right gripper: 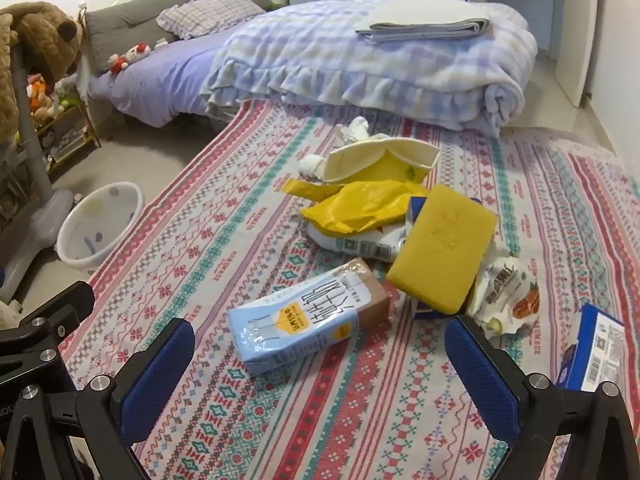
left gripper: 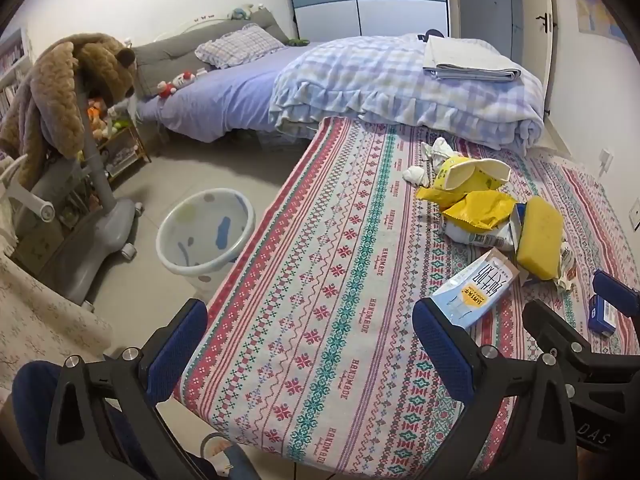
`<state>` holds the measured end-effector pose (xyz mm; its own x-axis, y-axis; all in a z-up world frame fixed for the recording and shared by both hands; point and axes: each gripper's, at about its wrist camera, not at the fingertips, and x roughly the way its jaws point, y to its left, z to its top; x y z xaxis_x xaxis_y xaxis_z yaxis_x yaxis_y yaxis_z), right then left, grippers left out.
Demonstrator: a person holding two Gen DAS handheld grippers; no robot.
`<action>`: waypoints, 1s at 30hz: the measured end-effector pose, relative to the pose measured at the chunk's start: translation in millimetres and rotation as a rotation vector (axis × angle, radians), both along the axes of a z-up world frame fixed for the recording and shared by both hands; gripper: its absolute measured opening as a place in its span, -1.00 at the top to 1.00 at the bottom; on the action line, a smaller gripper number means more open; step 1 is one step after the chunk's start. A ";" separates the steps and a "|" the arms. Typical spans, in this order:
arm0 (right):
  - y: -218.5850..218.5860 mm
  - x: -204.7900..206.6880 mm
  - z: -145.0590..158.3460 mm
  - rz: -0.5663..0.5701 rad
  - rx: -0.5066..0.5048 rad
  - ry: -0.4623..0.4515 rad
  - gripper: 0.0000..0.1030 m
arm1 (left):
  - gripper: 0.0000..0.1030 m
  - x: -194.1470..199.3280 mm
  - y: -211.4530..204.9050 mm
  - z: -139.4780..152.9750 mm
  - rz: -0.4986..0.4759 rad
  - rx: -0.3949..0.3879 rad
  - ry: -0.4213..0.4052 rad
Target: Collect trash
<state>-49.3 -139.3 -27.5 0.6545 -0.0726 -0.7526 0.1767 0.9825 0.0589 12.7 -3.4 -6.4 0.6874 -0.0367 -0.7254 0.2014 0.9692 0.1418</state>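
- The trash pile (right gripper: 400,216) sits on the patterned cloth (right gripper: 248,216), all of it waiting.
- The bin (left gripper: 206,236) stands on the floor beside the cloth and looks empty.
- The right gripper (right gripper: 320,364) is spread wide, holding nothing, near the milk carton (right gripper: 308,320).
- The left gripper (left gripper: 312,344) is spread wide and empty too.
- I think the job is just starting.

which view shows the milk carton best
The right wrist view: the milk carton lies whole and near, just ahead of the open right gripper, its print legible. In the left wrist view the milk carton is smaller, off to the right, its lower corner hidden behind a gripper finger.
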 end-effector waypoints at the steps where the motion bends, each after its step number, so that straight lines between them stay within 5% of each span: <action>1: 0.0 -0.3 -0.2 0.001 0.000 -0.001 -1.00 | -0.99 -0.2 0.8 0.1 -0.001 0.000 0.001; 16: 0.7 -1.6 -0.3 -0.003 -0.038 -0.008 -1.00 | -0.99 3.5 -0.2 -2.9 -0.014 -0.001 0.004; 26: -0.1 -1.1 3.4 -0.037 0.054 -0.017 -1.00 | -0.99 1.0 -0.8 -7.9 -0.031 0.006 0.010; 30: -5.5 -4.2 3.7 -0.054 0.040 -0.137 -1.00 | -0.99 1.3 -4.1 -11.2 -0.069 -0.008 0.030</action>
